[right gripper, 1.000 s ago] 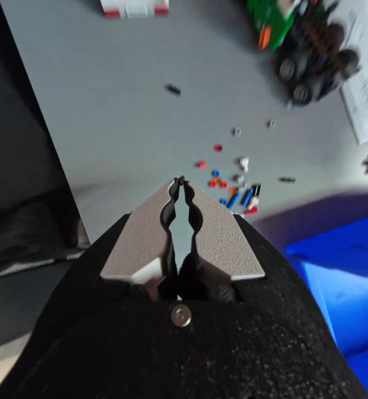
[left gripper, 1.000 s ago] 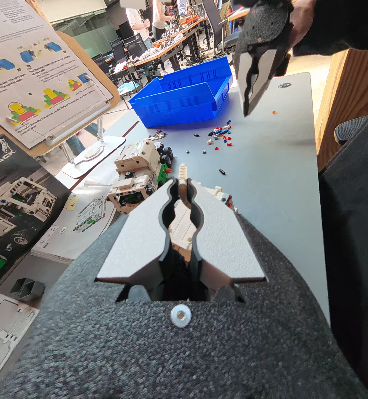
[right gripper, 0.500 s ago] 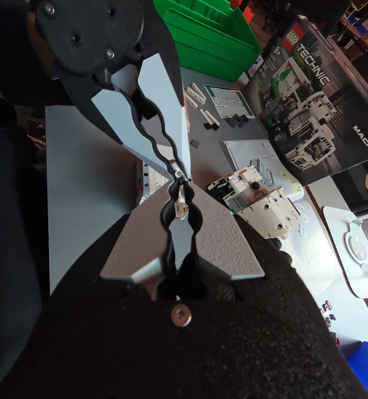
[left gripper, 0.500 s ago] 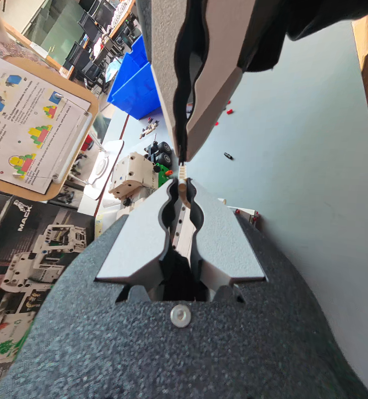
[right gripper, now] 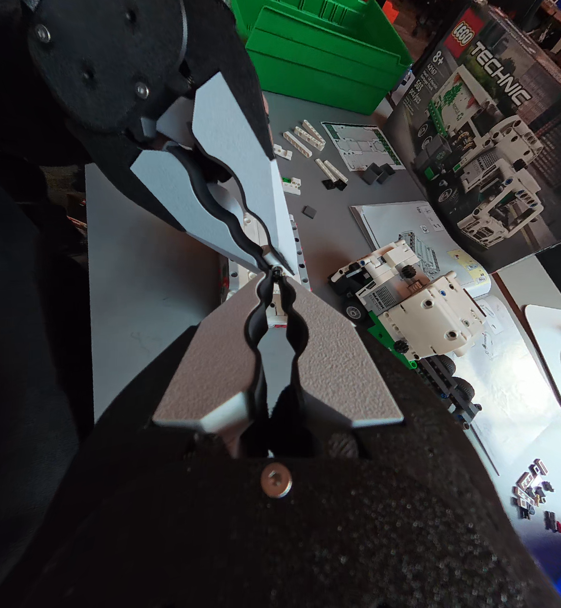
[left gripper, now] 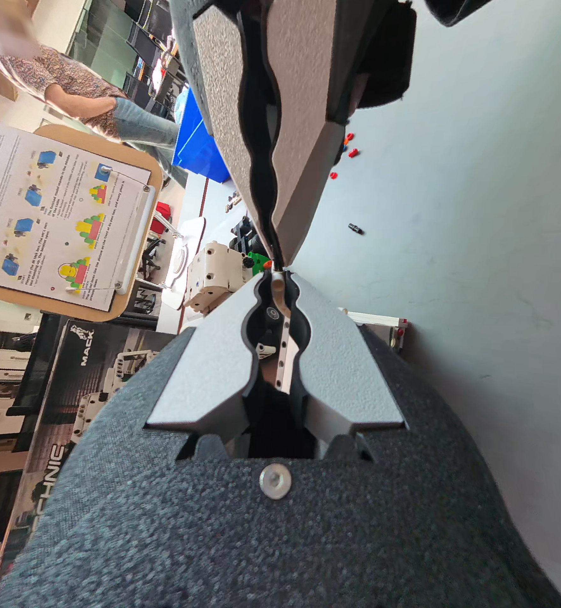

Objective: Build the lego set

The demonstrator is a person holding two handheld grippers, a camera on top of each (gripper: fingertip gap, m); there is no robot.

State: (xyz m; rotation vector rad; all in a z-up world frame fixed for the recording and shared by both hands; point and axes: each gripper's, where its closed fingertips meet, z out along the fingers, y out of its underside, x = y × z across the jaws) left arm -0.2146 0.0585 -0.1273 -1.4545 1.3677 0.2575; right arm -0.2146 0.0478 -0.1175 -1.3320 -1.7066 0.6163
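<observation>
Left gripper (left gripper: 277, 274) clamped on slim beige plastic lego beam (left gripper: 277, 289); right gripper (right gripper: 276, 274) pinching small black plastic pin (right gripper: 276, 270), tips meeting. Bare grey tabletop (left gripper: 470, 263) open to right; white-and-green lego truck model (right gripper: 417, 309) near left.

Truck (right gripper: 414, 316) on the table (right gripper: 140, 263) — booklet (right gripper: 400, 227), then box (right gripper: 502, 131), behind it.

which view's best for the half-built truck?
Right wrist view: the half-built truck sits unblocked on the table, cab, green chassis edge and wheels visible. Left wrist view shows only part of it, cut off by both tongs.
</observation>
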